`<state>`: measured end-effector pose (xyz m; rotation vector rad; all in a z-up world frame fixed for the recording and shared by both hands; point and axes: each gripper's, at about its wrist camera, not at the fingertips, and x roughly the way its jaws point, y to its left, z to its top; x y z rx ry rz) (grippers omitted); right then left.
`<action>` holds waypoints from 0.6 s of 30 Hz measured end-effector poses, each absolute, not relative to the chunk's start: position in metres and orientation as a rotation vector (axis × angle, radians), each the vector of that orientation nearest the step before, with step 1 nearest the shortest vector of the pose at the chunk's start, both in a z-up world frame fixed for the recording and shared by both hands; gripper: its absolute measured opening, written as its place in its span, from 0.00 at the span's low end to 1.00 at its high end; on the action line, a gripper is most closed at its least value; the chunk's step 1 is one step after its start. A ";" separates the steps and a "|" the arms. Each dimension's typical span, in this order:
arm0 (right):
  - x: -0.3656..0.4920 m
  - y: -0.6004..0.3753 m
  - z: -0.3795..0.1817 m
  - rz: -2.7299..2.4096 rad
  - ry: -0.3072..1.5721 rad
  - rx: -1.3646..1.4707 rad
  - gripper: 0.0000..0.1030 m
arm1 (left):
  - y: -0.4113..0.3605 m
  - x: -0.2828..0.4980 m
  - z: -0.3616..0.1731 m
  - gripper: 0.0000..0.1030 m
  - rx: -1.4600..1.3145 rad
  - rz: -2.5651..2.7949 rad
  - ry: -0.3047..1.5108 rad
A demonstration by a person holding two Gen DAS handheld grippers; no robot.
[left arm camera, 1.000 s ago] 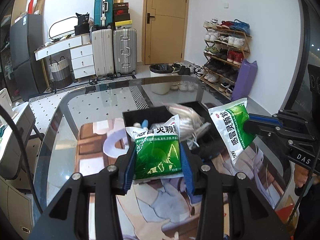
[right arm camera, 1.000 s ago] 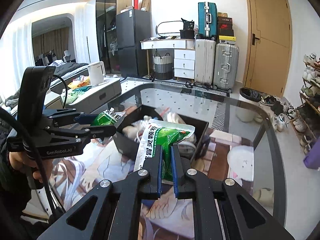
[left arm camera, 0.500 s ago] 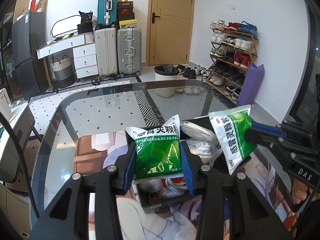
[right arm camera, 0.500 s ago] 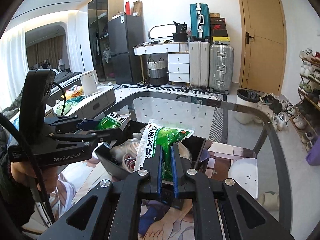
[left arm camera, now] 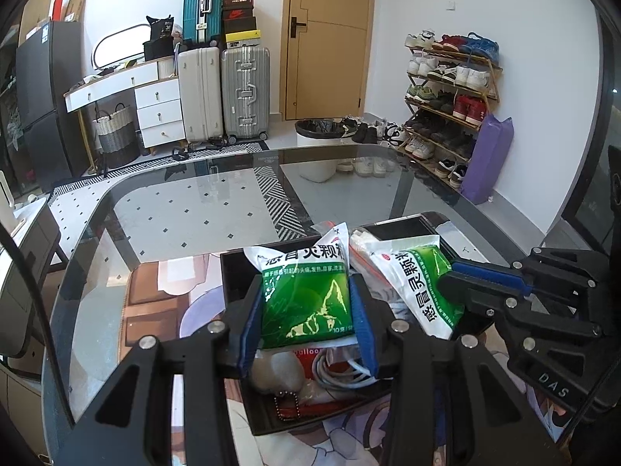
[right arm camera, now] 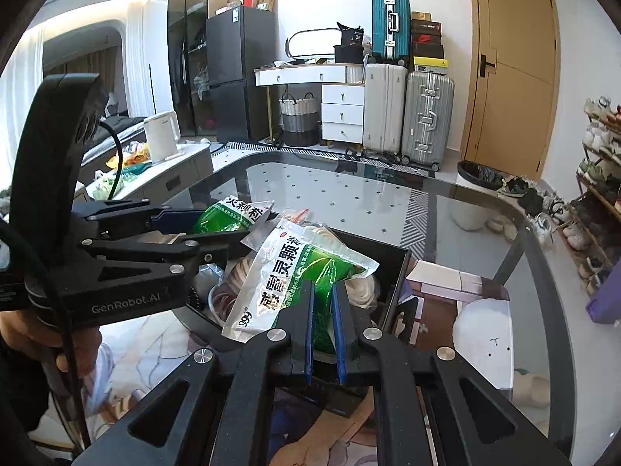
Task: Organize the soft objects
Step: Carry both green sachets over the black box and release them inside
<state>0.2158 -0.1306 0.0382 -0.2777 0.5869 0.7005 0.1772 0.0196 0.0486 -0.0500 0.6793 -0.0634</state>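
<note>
A big glass table [left arm camera: 186, 209] carries a black box-shaped bin [left arm camera: 240, 275] near its front edge, full of soft white things and cords. The left gripper [left arm camera: 306, 310] squeezes a green and white packet [left arm camera: 306, 295] between its blue pads, right above the bin. The right gripper [right arm camera: 324, 322] is pinched tight on a second green and white packet [right arm camera: 295, 272], above the bin's right side.

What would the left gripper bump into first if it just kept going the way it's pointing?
Probably the clutter in the black bin: the left gripper, shut on a green sachet, points down over it. Depth is hard to judge.
</note>
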 end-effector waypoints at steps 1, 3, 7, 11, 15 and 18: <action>0.216 -0.129 0.038 0.695 0.584 -0.289 0.08 | 0.020 0.177 0.049 0.40 -0.049 -0.062 0.679; 0.217 -0.128 0.038 0.684 0.578 -0.303 0.08 | 0.019 0.178 0.050 0.40 -0.044 -0.061 0.680; 0.214 -0.133 0.039 0.666 0.562 -0.297 0.19 | 0.019 0.174 0.052 0.48 -0.040 -0.062 0.675; 0.205 -0.144 0.043 0.662 0.536 -0.297 0.36 | 0.016 0.163 0.056 0.59 -0.008 -0.059 0.665; 0.194 -0.156 0.046 0.653 0.514 -0.288 0.47 | 0.014 0.151 0.057 0.74 0.002 -0.066 0.660; 0.185 -0.162 0.046 0.657 0.500 -0.282 0.60 | 0.014 0.138 0.061 0.88 0.015 -0.046 0.621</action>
